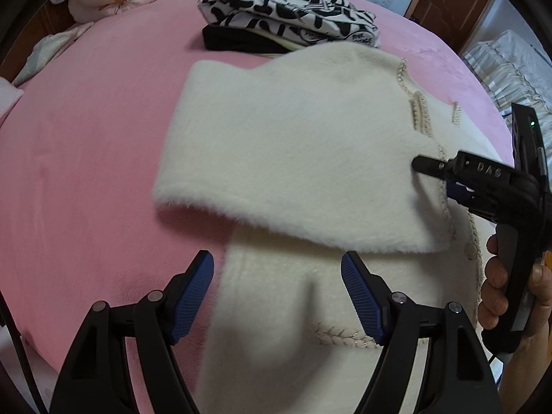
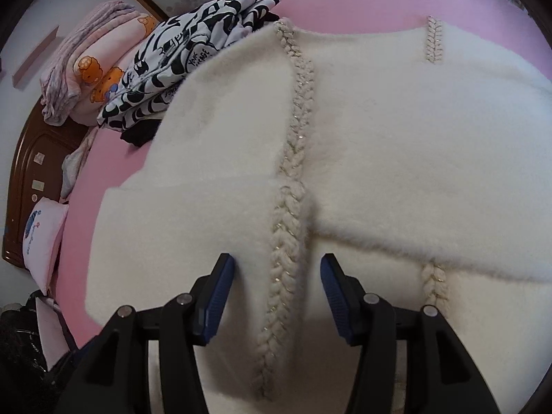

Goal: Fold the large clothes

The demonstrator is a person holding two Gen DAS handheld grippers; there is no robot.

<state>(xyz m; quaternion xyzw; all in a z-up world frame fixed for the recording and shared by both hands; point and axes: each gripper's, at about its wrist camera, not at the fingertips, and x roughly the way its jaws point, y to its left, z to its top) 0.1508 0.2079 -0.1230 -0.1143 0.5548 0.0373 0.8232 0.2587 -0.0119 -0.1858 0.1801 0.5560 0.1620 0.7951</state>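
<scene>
A cream fuzzy cardigan (image 1: pixel 296 145) with braided trim (image 2: pixel 289 241) lies spread on the pink bed (image 1: pixel 86 172). One sleeve is folded across its body. In the left wrist view my left gripper (image 1: pixel 277 276) hovers open over the garment's lower part, and nothing is pinched between its blue pads (image 1: pixel 191 293). The right gripper (image 1: pixel 434 172), held by a hand (image 1: pixel 496 286), points at the cardigan's right side. In the right wrist view my right gripper (image 2: pixel 276 276) stands open low over the cardigan (image 2: pixel 414 138), its pads straddling the braided front edge without pressing it.
A stack of folded black-and-white printed clothes (image 1: pixel 289 10) sits at the far side of the bed, touching the cardigan's top. Folded bear-print bedding (image 2: pixel 93 69), a pillow (image 2: pixel 45 234) and a wooden headboard (image 2: pixel 31 172) lie beyond. Pink sheet shows bare left of the garment.
</scene>
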